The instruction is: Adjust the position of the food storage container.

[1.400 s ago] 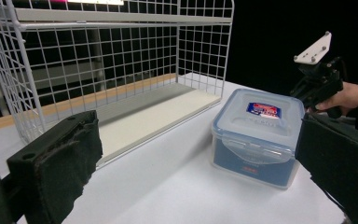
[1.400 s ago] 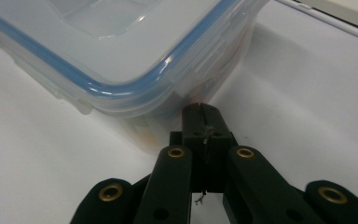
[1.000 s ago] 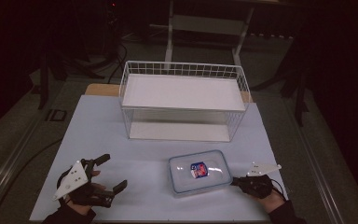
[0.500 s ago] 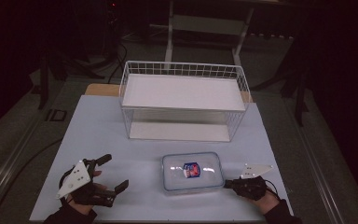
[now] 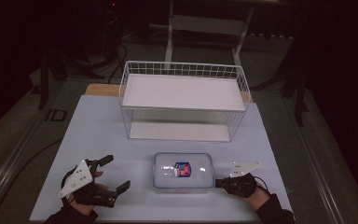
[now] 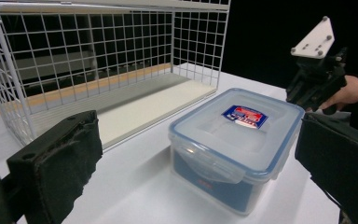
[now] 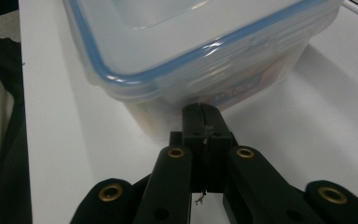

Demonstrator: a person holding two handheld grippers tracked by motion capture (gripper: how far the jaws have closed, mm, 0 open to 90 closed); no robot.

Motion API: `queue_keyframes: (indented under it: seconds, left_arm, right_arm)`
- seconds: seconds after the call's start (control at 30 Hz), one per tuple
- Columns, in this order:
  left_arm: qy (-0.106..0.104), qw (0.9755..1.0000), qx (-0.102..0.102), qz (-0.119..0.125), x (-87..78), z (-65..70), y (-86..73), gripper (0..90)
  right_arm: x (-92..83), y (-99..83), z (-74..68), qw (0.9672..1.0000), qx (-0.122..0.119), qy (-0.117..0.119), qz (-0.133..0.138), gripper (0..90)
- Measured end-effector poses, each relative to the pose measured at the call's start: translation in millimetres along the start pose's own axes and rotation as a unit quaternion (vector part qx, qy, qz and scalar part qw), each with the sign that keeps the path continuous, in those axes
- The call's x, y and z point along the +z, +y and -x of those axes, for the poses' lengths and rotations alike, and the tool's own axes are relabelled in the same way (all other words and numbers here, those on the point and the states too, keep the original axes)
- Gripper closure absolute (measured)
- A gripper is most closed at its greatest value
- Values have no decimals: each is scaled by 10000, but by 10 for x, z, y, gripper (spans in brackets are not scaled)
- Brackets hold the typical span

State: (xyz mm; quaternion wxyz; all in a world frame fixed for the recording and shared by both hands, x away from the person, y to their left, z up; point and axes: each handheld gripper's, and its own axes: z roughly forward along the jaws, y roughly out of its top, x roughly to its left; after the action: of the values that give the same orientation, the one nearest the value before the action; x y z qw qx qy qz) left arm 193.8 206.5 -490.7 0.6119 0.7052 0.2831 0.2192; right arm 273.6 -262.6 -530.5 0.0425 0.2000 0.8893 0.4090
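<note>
Two grippers flank one clear lidded food container [image 5: 183, 171] with a blue-rimmed snap lid and a small red-and-blue label, sitting near the front edge of the white table [image 5: 93, 126], a little right of centre. Behind it, apart from it, stands a white wire basket [image 5: 182, 100] with a flat shelf across its top.

The right gripper [image 5: 220, 182] is the nearer one by far. Its jaws are pressed together with nothing between them, and in the right gripper view their joined tip [image 7: 202, 114] sits right against the container's short end wall, low down, below the lid's rim. Whether it actually touches or stops just short, I can't quite say. The box lies straight ahead of that tip, toward the left hand.

The left gripper [image 5: 114, 173] sits off to the box's other side, near but clearly apart, its jaws spread wide and empty. In the left gripper view the container [image 6: 235, 144] sits between and beyond the two pads.

The container's long axis runs left to right across the table, parallel to the basket's front, so its short ends face the two grippers. My guess is the closed right tip is placed to nudge it along that axis, toward the open left jaws.
</note>
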Motion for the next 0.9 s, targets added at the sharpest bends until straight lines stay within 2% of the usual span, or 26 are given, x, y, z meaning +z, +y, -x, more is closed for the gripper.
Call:
queue_keyframes:
  seconds: [0.27,0.4,0.53,0.63,0.67,0.7,0.73,0.8,0.83,0.87,0.9]
  left_arm:
    - [-52,10000,-29,-15,6,4,-5,5]
    - [-87,9999,-56,-19,4,8,-5,5]
    - [-103,9999,-125,-4,-7,17,13,5]
    - [-160,9997,-176,-17,-3,29,21,5]
    - [-144,9996,-208,-115,16,34,27,5]
    - [-128,9993,-225,-262,43,35,38,5]
    - [-128,9993,-225,-262,43,35,38,5]
    - [-189,9980,-318,-512,89,42,82,5]
    - [-189,9980,-318,-512,89,42,82,5]
    - [-248,9968,-376,-668,118,55,134,5]
    - [-248,9968,-376,-668,118,55,134,5]
  right_arm:
    - [202,150,-1,9996,-202,111,-186,900]
    - [244,165,19,9996,-165,87,-190,900]
    - [161,143,53,9999,-34,-42,-117,880]
    - [73,141,67,9999,32,-121,18,831]
    - [-17,152,59,9996,64,-245,150,801]
    - [-183,196,8,9980,119,-437,448,731]
    - [-237,215,-13,9972,167,-462,563,693]
    - [-328,261,-66,9956,226,-475,775,631]
    - [-328,261,-66,9956,226,-475,775,631]
    - [-394,314,-139,9939,140,-502,971,469]
    - [-394,314,-139,9939,140,-502,971,469]
